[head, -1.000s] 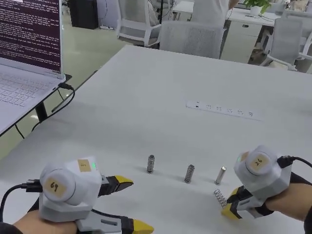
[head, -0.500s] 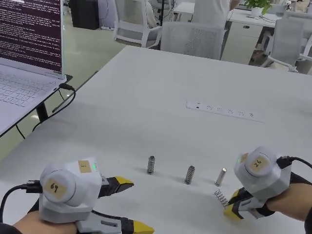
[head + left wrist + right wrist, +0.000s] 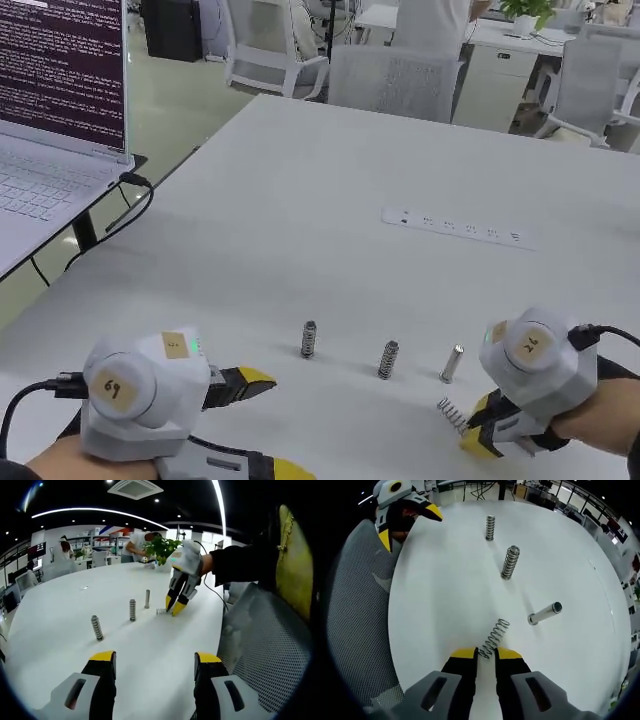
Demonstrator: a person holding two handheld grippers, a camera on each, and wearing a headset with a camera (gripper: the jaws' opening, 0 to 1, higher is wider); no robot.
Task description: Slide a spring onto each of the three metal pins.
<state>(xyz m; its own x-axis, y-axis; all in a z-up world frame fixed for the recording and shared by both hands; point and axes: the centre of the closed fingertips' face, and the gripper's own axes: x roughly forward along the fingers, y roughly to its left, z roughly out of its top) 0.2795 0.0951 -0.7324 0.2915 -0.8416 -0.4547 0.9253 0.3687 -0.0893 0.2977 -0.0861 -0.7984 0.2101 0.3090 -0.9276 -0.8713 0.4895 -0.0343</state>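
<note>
right gripper (image 3: 486,653): jaws drawn in to a narrow gap, with the near end of the loose spring (image 3: 496,636) between the tips. it looks pinched, and the rest of the coil lies flat on the table (image 3: 300,200). the bare pin (image 3: 545,613) stands near the spring's far end, off to one side and not touching it. the middle pin (image 3: 510,562) and the end pin (image 3: 490,527) each already carry a spring, so this reads as the last of three. left gripper (image 3: 154,656): jaws wide apart, holding nothing, near the table edge and well apart from the pins. risks: the hold is at the very end of the coil, so on lifting it may droop, swing or pop out. the open end may catch on the pin's top rim instead of sliding over. the pin looks free-standing, so a sideways nudge could tip it. writing: the round sticker (image 3: 110,385) on the left gripper reads "69". the tag (image 3: 533,343) on the right gripper has two characters, not legible. the laptop (image 3: 50,100) screen text is too small to read.
</note>
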